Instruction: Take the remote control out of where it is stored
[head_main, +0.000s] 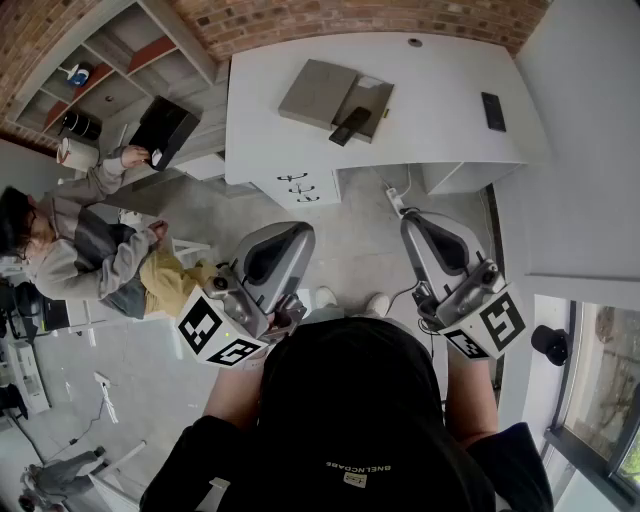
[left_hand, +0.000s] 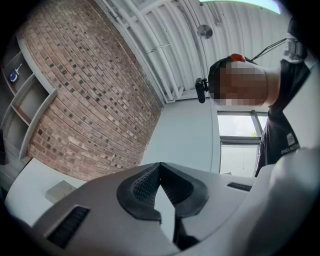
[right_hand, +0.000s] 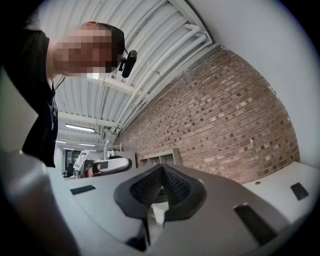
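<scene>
Both grippers are held up in front of me, over the floor and well short of the white desk (head_main: 440, 140). In the head view my left gripper (head_main: 298, 234) and right gripper (head_main: 414, 221) point toward the desk. The left gripper (left_hand: 160, 165) has its tips meeting and nothing between them. My right gripper (right_hand: 160, 168) is shut and empty too. On the desk lies a flat grey box (head_main: 320, 92) with a black, remote-like bar (head_main: 350, 126) across its corner. A second flat black object (head_main: 493, 111) lies near the desk's right end. A small drawer unit (head_main: 296, 187) sits under the desk, closed.
A person (head_main: 90, 250) sits on the floor at the left, one hand at a black box (head_main: 163, 130). An open shelf unit (head_main: 100, 70) stands against the brick wall. A power strip (head_main: 397, 200) and its cable lie on the floor below the desk.
</scene>
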